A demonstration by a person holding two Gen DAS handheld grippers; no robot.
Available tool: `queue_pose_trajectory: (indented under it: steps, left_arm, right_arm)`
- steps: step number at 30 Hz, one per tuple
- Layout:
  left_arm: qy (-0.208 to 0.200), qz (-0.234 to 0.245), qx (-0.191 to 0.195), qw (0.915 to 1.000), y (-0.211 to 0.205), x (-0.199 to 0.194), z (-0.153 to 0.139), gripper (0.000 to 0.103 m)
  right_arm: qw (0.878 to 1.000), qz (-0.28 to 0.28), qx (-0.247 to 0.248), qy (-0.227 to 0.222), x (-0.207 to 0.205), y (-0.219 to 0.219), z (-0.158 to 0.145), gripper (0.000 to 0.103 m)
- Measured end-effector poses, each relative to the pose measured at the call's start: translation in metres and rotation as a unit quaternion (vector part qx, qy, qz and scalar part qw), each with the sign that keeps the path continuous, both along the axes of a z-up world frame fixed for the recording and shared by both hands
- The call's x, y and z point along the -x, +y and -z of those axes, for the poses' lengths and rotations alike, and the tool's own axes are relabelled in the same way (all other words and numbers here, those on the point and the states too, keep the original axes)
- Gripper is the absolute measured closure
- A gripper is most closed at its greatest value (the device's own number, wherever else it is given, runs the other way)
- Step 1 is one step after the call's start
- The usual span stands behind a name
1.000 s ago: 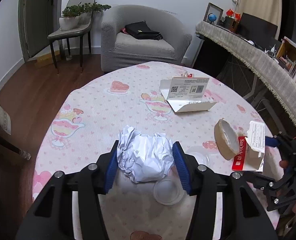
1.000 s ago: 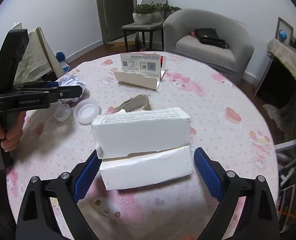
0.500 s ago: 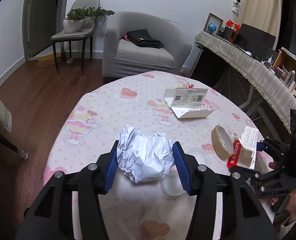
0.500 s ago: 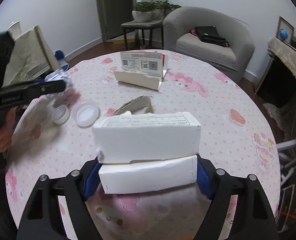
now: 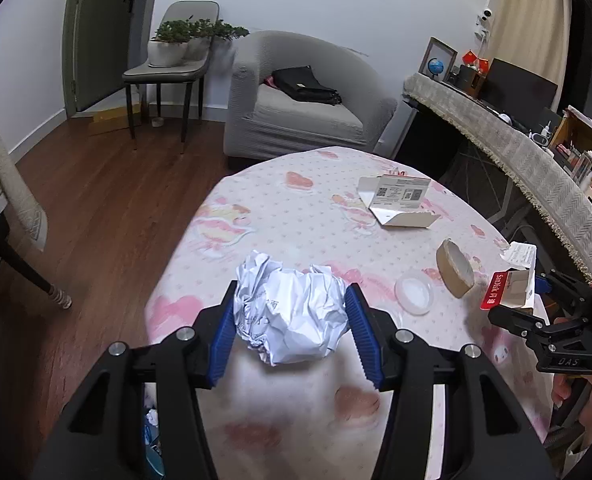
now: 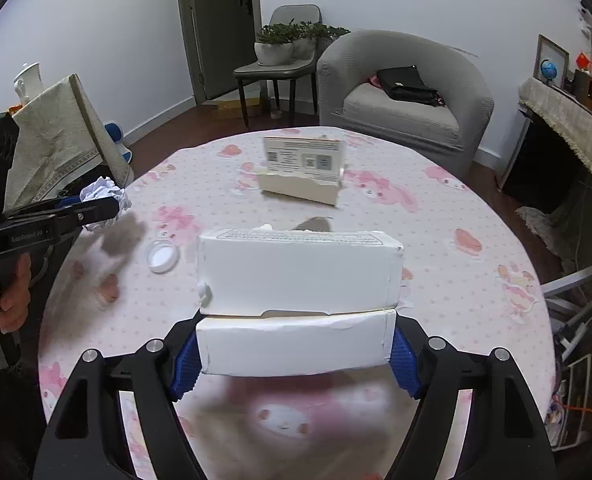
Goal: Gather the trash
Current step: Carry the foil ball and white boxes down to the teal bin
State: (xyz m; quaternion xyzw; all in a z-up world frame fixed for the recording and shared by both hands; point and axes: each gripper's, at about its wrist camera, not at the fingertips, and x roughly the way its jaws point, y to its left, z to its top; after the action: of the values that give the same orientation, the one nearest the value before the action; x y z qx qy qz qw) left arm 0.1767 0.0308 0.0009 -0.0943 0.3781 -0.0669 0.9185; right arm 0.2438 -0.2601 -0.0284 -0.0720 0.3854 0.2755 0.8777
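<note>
My left gripper [image 5: 292, 320] is shut on a crumpled white paper ball [image 5: 292, 312], held in the air over the near left edge of the round table [image 5: 296, 208]. From the right wrist, that ball [image 6: 104, 194] and the left gripper [image 6: 96, 208] show at far left in a person's hand. My right gripper [image 6: 296, 344] has its jaws closing on a torn white box [image 6: 296, 276]; the blue pads press on both ends of its lower flap. The left wrist view shows this box [image 5: 513, 288] at far right, with a red label.
On the pink-print cloth lie an open carton with QR labels [image 5: 399, 204] [image 6: 301, 172], a brown tape core [image 5: 453, 268] and a clear plastic lid [image 5: 413, 292] [image 6: 162, 256]. A grey armchair [image 5: 303, 108], a chair with plants [image 5: 168, 64] and a draped counter [image 5: 515, 152] surround the table.
The left gripper carried the paper ball up and leftward to the table's edge. The right jaws closed onto the white box and raised it slightly.
</note>
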Motion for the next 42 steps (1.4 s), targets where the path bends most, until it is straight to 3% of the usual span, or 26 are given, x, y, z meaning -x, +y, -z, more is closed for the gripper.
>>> queue_pose_trajectory:
  steps: [21, 31, 42]
  left_arm:
    - [-0.004, -0.063, -0.022, 0.9978, 0.081, 0.057, 0.004, 0.048]
    - [0.034, -0.101, -0.03, 0.9939, 0.142, 0.078, 0.028, 0.048]
    - [0.087, -0.118, -0.02, 0.989, 0.191, 0.1, 0.064, 0.048]
  right_arm:
    - [0.995, -0.067, -0.068, -0.021, 0.041, 0.099, -0.026, 0.026]
    - [0.99, -0.12, -0.075, -0.018, 0.058, 0.173, -0.034, 0.026]
    - [0.982, -0.172, -0.07, 0.01, 0.076, 0.251, -0.021, 0.026]
